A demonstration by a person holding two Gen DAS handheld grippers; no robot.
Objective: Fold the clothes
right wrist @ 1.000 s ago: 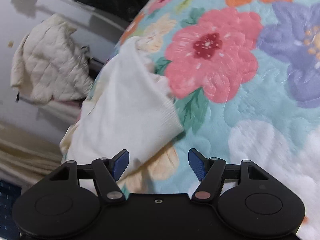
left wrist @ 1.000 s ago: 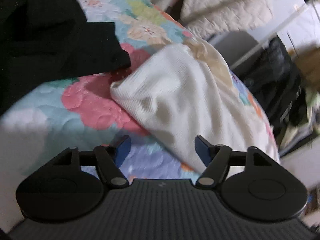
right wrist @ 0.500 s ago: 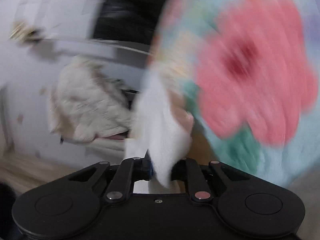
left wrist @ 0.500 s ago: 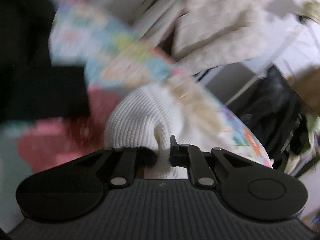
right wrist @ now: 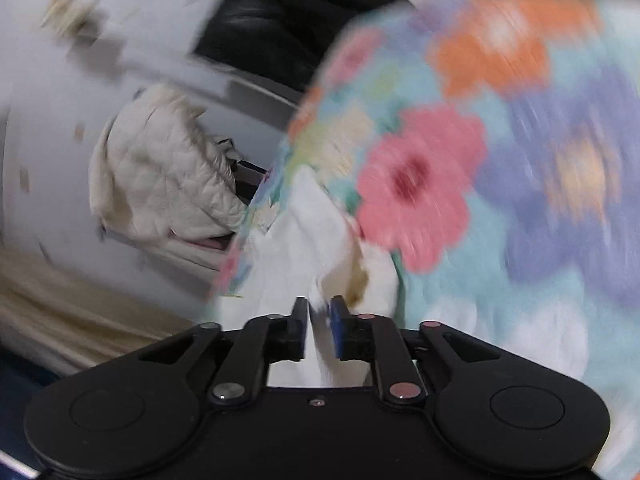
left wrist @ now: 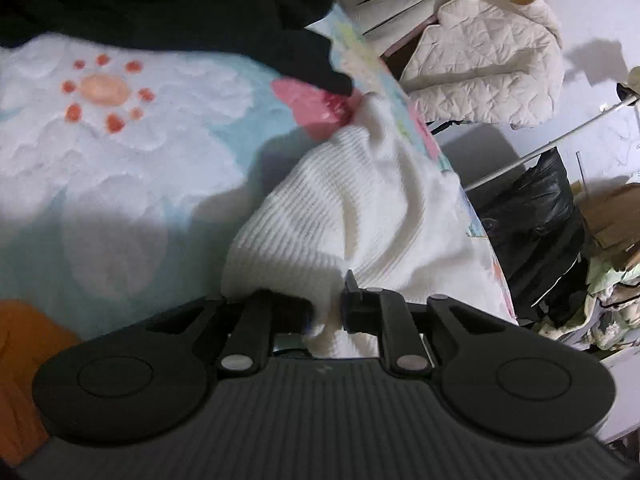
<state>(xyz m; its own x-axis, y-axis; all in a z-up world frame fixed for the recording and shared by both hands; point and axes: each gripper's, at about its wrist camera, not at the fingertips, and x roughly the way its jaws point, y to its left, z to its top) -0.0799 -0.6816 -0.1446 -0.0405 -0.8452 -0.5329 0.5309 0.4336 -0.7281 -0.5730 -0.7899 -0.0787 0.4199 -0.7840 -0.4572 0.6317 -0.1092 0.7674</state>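
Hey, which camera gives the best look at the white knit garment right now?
The left wrist view: the white knit garment is sharp there, its ribbing and folds clear, bunched into the left claw. The right wrist view is motion-blurred, showing only a white bunch pinched in the right claw.

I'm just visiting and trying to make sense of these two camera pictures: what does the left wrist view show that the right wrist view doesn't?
Only the left wrist view shows the black garment lying on the quilt, an orange patch at the lower left, and the left gripper shut on the white knit garment.

Only the right wrist view, which is blurred, shows the quilt's big pink flower and the right gripper shut on the same cloth.

Both show the floral quilt and the cream quilted jacket beyond the bed.
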